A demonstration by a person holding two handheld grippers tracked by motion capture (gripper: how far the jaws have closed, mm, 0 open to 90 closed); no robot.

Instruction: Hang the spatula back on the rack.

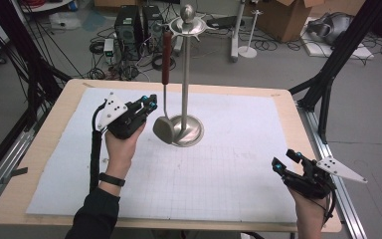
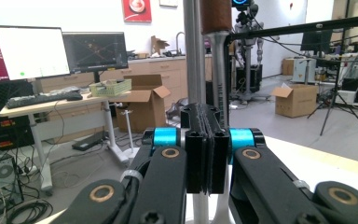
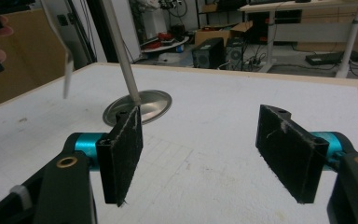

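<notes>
A metal stand [image 1: 185, 74] with a round base [image 1: 191, 134] rises at the middle of the white grid mat [image 1: 219, 169]. A ladle [image 1: 166, 57] with a brown handle hangs from the stand's top, its bowl [image 1: 164, 130] just above the base. My left gripper [image 1: 151, 102] is held up just left of the ladle's shaft, jaws pressed together with nothing between them. In the left gripper view the shut gripper [image 2: 207, 140] points at the stand pole [image 2: 193, 51] and the ladle [image 2: 219, 70] behind it. My right gripper [image 1: 284, 158] is low at the mat's near right, open [image 3: 200, 140] and empty, facing the base [image 3: 151, 102].
The mat covers most of a wooden table [image 1: 54, 107]. Black frame posts [image 1: 328, 74] stand at both sides of the table. Beyond the far edge the floor holds computer towers [image 1: 129, 25], cables and cardboard boxes [image 1: 288, 17].
</notes>
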